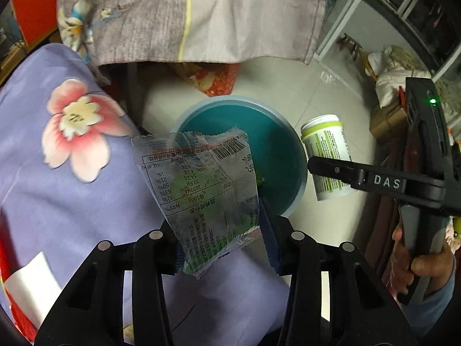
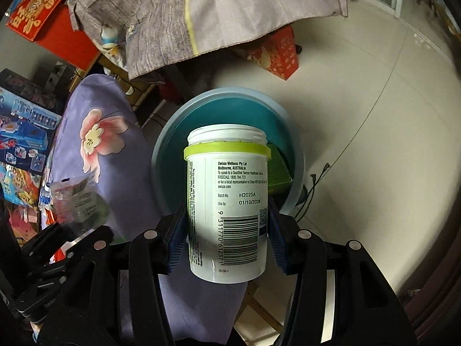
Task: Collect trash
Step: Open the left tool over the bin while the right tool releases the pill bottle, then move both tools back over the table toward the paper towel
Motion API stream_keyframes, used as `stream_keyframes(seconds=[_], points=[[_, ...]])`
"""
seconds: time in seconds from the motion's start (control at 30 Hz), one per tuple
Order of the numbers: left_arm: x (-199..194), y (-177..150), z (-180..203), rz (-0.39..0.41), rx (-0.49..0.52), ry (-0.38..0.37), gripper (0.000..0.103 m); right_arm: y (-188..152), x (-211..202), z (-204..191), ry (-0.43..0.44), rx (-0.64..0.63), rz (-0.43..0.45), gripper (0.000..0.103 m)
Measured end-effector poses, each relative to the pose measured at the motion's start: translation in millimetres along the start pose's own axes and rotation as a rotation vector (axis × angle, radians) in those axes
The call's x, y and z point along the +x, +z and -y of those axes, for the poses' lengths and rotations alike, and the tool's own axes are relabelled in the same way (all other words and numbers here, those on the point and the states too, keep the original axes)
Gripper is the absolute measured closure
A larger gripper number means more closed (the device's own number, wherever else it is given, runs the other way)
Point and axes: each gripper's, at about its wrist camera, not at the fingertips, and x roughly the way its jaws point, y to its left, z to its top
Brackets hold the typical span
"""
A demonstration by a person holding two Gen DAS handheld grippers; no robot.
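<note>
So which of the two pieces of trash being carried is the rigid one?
The white bottle with the lime-green neck ring, clamped in the right gripper. The left gripper holds a crinkled, see-through snack wrapper.

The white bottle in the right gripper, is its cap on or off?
Off. The white bottle shows bare neck threads above its green ring, with no cap on top. Whether anything is inside, cannot tell.

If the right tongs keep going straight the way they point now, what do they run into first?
Most likely the teal bin: the right tongs, shut on the white supplement bottle, aim down at its open mouth. The bottle's neck would probably enter first, towards the green packaging inside. Depth is unclear.
</note>
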Motion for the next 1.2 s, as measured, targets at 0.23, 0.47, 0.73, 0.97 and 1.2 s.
stream_keyframes(seconds=[0.23, 0.47, 0.73, 0.97, 1.2], points=[[25.8, 8.2, -1.3, -0.044, -0.022, 0.025, 0.044, 9.0, 12.0, -2.1, 0.006, -0.007, -0.023, 0.055], [22.9, 6.0, -14.5, -0.039, -0.063, 0.041, 0.025, 8.8, 22.1, -6.5, 0.013, -0.013, -0.044, 0.055], [3.7, 2.8, -24.3, 0.006, -0.099, 0.053, 0.009, 6.2, 25.1, -17.7, 0.030, -0.013, -0.068, 0.028], [-8.8, -8.6, -31.2, 0.013, -0.116, 0.052, 0.008, -0.2, 20.0, -18.4, -0.011, 0.015, -0.074, 0.024], [-22.5, -22.5, -39.6, 0.030, -0.131, 0.043, 0.008, -8.3, 12.2, -27.3, -0.043, 0.028, -0.080, 0.024]])
